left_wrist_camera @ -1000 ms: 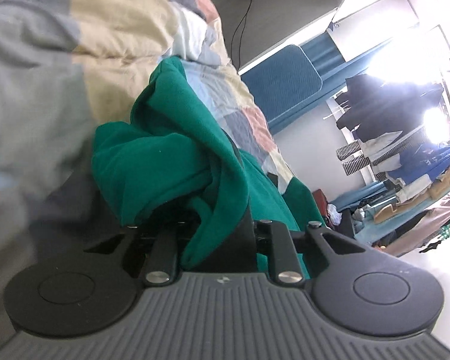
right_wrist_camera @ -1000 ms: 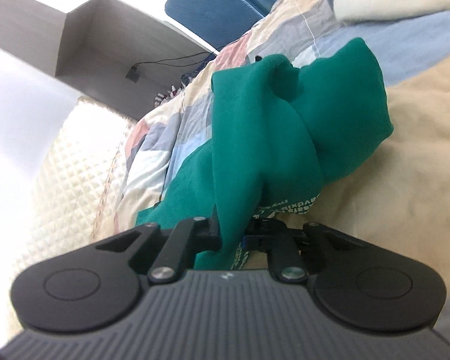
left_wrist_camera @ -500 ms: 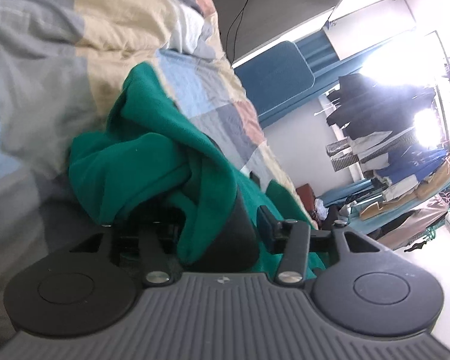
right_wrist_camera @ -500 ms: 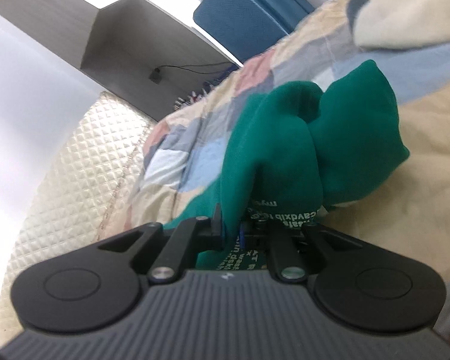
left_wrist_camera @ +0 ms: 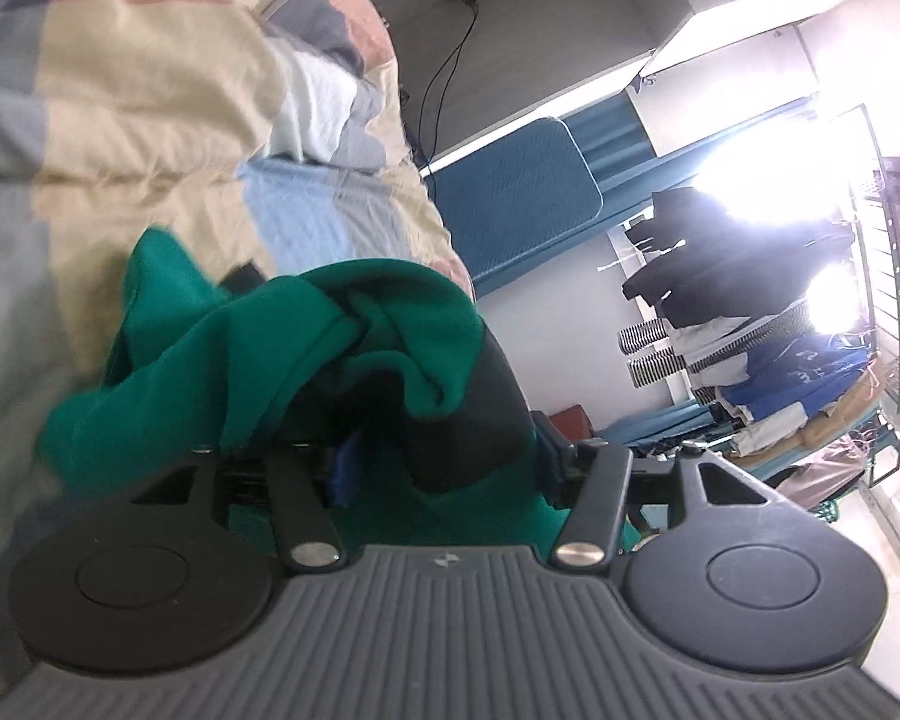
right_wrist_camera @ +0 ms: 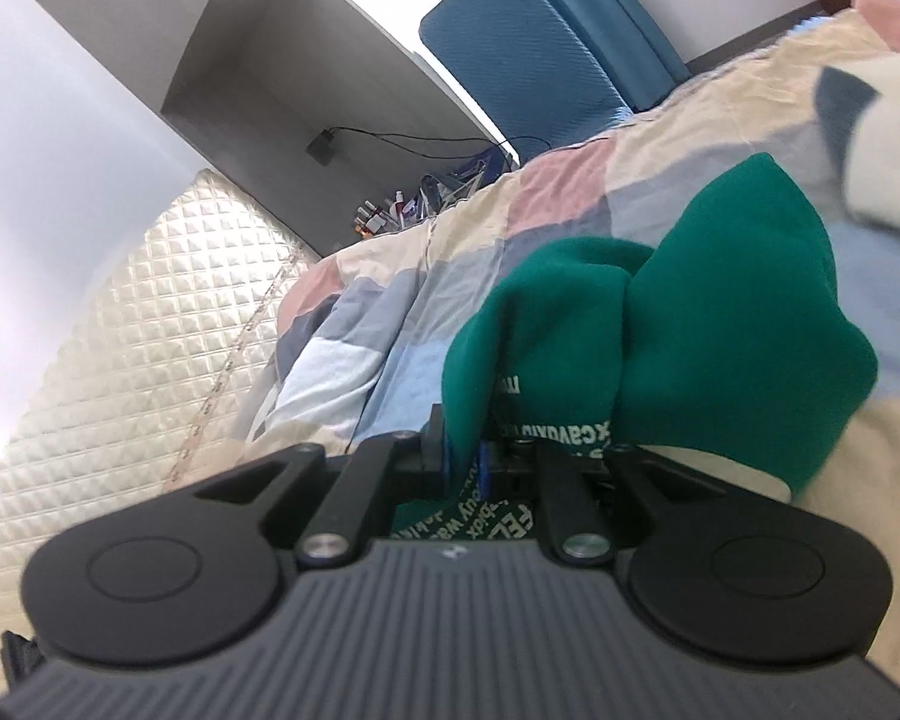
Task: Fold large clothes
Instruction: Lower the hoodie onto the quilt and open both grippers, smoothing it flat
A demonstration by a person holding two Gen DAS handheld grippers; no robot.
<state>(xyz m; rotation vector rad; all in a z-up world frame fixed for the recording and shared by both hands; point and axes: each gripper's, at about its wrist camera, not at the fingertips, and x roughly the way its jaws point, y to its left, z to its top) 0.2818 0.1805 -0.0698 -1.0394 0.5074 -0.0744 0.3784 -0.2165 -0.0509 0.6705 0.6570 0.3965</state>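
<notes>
At the bottom of the left wrist view the left gripper point(left_wrist_camera: 444, 468) had its jaws apart and opening, with a bunched fold of the green garment point(left_wrist_camera: 282, 360) and its dark lining draped loosely between them, the pads not pressing on it. At the bottom of the right wrist view the right gripper point(right_wrist_camera: 480, 456) was clamped tight on a thin edge of the same green garment point(right_wrist_camera: 720, 312), printed lettering showing just behind the fingers. The cloth rose from both grippers in crumpled humps at the centre of each frame and lay on the patchwork quilt point(left_wrist_camera: 150, 120) that covered the bed. Farther off, a blue chair back point(right_wrist_camera: 522, 66) stood at the upper centre of the right view, a quilted cream headboard point(right_wrist_camera: 120, 330) filled its left side, and hanging clothes point(left_wrist_camera: 750, 312) showed at the right of the left view. The step in hand looked like letting go of one corner after a fold, while the other corner was kept. The next move probably called for the left gripper to clear the cloth without dragging it, then find a fresh edge to grip so the garment could be folded over.
</notes>
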